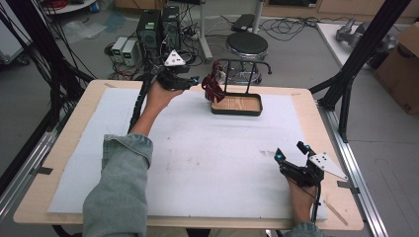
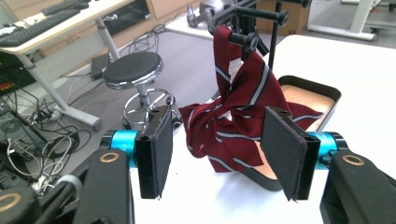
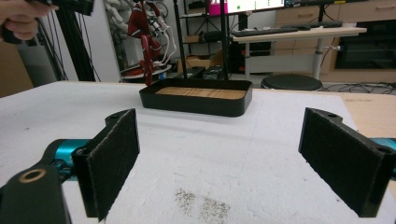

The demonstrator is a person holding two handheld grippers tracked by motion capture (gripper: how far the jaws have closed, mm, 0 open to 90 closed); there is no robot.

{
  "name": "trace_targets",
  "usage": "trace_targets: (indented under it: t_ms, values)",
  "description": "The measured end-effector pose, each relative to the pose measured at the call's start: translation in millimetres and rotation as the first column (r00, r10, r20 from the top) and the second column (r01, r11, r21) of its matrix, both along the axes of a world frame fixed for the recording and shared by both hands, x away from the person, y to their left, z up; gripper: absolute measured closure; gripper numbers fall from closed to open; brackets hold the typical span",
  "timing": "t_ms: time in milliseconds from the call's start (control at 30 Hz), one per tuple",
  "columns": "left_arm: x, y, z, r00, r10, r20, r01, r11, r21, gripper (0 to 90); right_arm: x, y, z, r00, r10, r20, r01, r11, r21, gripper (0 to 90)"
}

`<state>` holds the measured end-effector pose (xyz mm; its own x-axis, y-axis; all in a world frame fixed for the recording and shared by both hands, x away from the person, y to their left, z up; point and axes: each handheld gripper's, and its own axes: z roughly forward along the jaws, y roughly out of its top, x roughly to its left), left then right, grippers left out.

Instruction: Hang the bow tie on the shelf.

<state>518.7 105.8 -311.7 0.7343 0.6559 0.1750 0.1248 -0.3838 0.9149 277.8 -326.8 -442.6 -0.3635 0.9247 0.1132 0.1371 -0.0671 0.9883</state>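
Spreading apart, the left gripper's (image 2: 217, 154) jaws stand half open with nothing pinched; no earlier picture to compare. The tie (image 2: 243, 116) hangs just beyond the pads (image 2: 285, 149), in line with the gap but clear of both.

Tie: dark red, pale and dark stripes. Draped over the black bar of the rack (image 2: 261, 14), bunched in loose folds, low end sagging to the rim of the tray (image 2: 322, 88). High view puts the tie (image 1: 213, 85) at the left end of the rack (image 1: 244, 64), far centre of the table.

Tray: black wall, wood floor; rack posts rise from it. Sits on the white sheet (image 1: 207, 153), far middle.

Left gripper (image 1: 193, 80) held above the sheet's far edge, just left of the tie, pointing right at it. Left hand (image 1: 159, 96) grips it; denim sleeve (image 1: 118, 187) runs back to the near edge.

Right gripper (image 3: 219, 158): jaws spread wide, empty. It lies low over the sheet at near right (image 1: 290, 152), aimed at the far left, well apart from the tray (image 3: 196, 100). Faint grey smudge on the sheet between its pads.

Beyond the table: stool (image 1: 246, 45), computer boxes and cables on the floor.
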Motion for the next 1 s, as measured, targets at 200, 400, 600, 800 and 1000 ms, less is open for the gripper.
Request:
trace_targets:
  t_ms: [200, 400, 600, 800, 1000]
  values:
    - [-16.4, 26.5, 9.4, 0.9995, 0.023, 0.023, -0.022, 0.9997, -0.013, 38.8, 0.2, -0.2, -0.1, 1.0, -0.004, 0.0, 0.004, 1.0, 0.0, 11.5]
    - [-39.0, 55.9, 15.9, 0.9984, 0.043, 0.036, -0.041, 0.9977, -0.053, 33.4, 0.0, -0.4, 0.0, 0.9999, -0.01, -0.004, 0.01, 0.9999, -0.001, 11.5]
    - [-65.1, 82.5, 17.4, 0.9964, 0.067, 0.052, -0.062, 0.9949, -0.079, 27.6, -0.4, 0.2, -0.1, 0.9999, -0.016, -0.005, 0.016, 0.9998, -0.011, 11.5]
    - [-94.7, 111.1, 14.6, 0.9945, 0.08, 0.068, -0.072, 0.9918, -0.105, 27.4, -0.1, 0.3, -0.1, 0.9998, -0.017, -0.004, 0.017, 0.9997, -0.015, 11.4]
    - [-119.4, 137.3, 8.7, 0.9913, 0.109, 0.074, -0.1, 0.9887, -0.112, 27.3, 0.0, 0.4, -0.1, 0.9998, -0.018, -0.003, 0.018, 0.9997, -0.015, 11.4]
